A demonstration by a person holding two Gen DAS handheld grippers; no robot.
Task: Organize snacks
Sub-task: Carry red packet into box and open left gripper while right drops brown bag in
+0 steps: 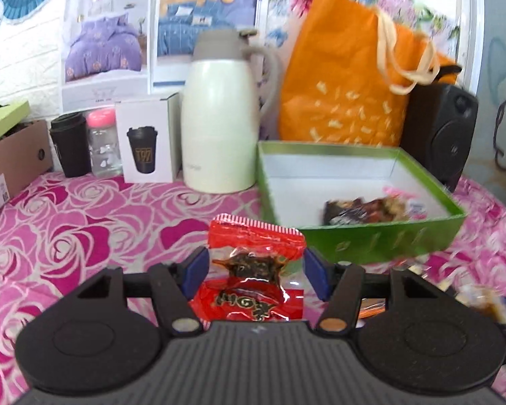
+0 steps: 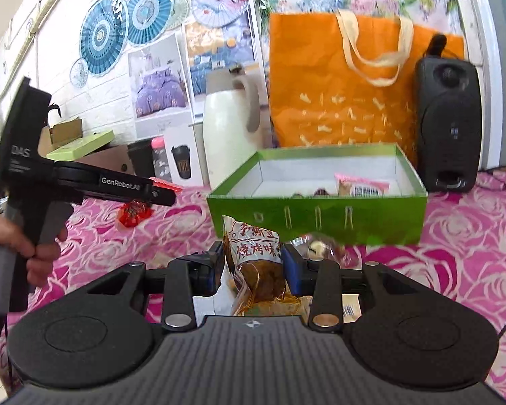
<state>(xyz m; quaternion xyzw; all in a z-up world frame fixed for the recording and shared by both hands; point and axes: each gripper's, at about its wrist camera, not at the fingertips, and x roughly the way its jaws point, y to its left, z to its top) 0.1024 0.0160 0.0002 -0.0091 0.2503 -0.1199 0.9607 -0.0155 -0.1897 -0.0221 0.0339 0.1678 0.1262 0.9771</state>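
Red wrapping fills the gap of the left gripper (image 1: 255,271): a sealed snack packet (image 1: 253,270) sits clamped between its blue pads, lifted clear of the pink rose tablecloth (image 1: 84,222). The right gripper (image 2: 253,263) is likewise closed on a clear packet of brown dried snack (image 2: 256,263), pinched at its sides so it stands upright. Both snacks point toward the open green box (image 2: 317,216), which lies just ahead on the cloth and already holds a pink packet (image 2: 361,185) and some dark wrapped pieces, so it looks like the collecting place and each hand seems to be carrying its load there.

Another red sweet (image 2: 133,214) lies on the cloth below the left gripper as seen from the right wrist view, and more loose wrappers sit just in front of the box's near wall. That wall is what each packet must pass over. Behind stand a cream jug (image 1: 219,125), an orange bag (image 1: 347,84) and a black speaker (image 2: 448,125), close to the box's far side but not blocking it.
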